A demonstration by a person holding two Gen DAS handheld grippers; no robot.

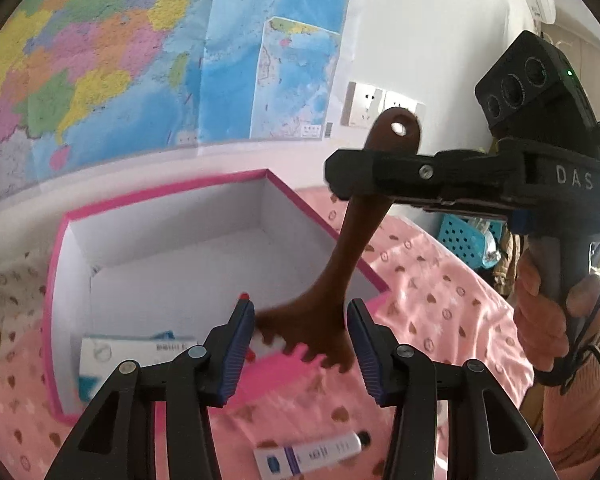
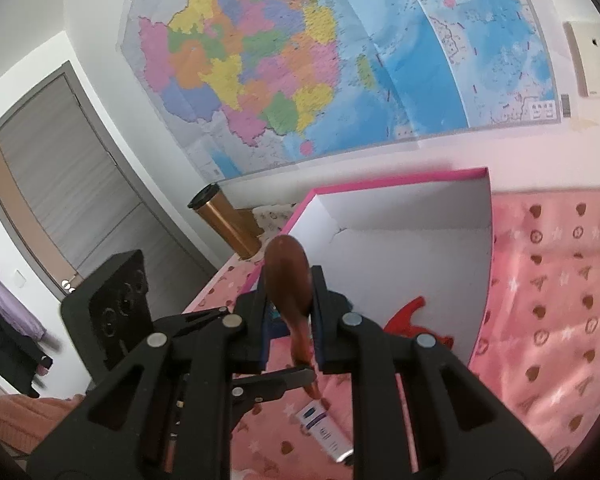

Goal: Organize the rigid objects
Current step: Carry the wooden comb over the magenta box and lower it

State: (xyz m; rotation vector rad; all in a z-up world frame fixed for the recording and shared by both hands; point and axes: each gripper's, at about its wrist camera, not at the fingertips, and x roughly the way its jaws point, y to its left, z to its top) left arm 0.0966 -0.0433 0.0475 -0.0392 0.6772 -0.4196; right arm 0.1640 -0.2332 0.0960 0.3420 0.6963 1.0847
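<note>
Up high, the right claw (image 2: 290, 320) squeezed the brown wooden comb (image 1: 340, 264); its teeth hung between the empty, part-open left claw (image 1: 300, 344).

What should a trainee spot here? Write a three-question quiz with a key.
1. True or false: the tube lies inside the box.
2. What is the right gripper shut on? A. comb B. tube C. box
3. Fill in: the box's rim is ___.

Key:
1. False. The tube lies on the cloth, outside the box.
2. A. The jaws clamp the comb's handle.
3. Pink.
</note>
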